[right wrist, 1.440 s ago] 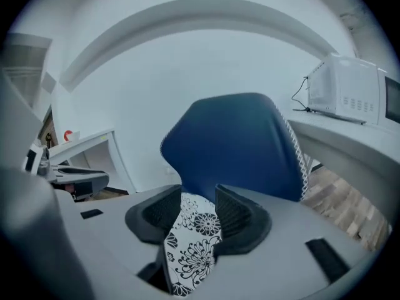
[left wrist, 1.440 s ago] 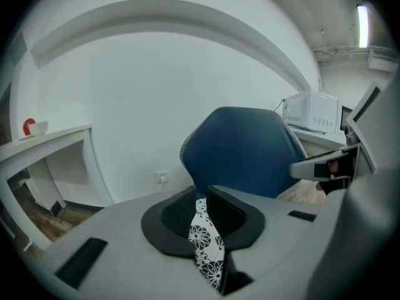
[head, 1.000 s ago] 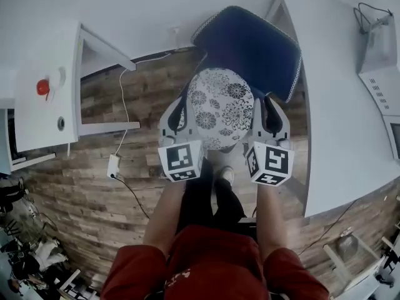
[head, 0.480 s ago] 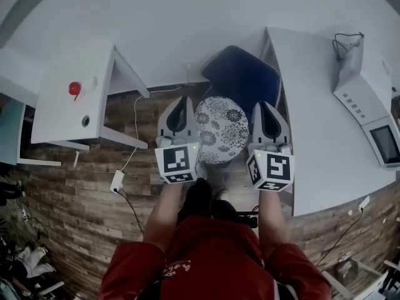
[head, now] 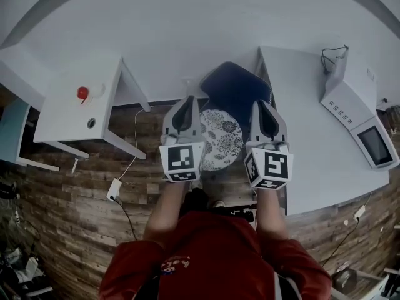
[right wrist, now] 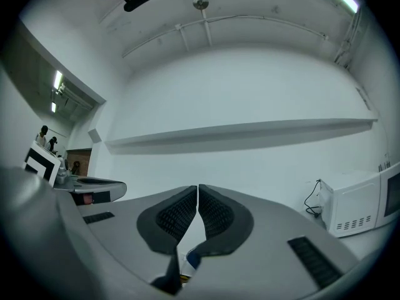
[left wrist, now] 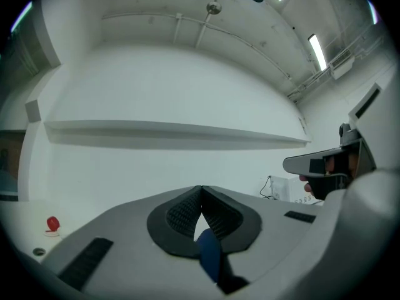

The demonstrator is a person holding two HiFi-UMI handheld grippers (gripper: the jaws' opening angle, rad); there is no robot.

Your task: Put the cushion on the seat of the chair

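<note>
Wooden floor (head: 81,230) under blue padded chair (head: 234,86); round floral cushion (head: 219,139) lies on its seat. Beside it, left gripper (head: 185,102) and right gripper (head: 262,105) are empty, jaws pressed together; avoid nudging it.

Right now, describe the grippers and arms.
The left gripper and the right gripper are light grey wedges with black ribbed jaws. Each carries a cube with black-and-white square markers. The person wears short red sleeves.

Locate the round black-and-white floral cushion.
The cushion lies in the head view's centre, on the blue chair, between the left gripper and right gripper.
</note>
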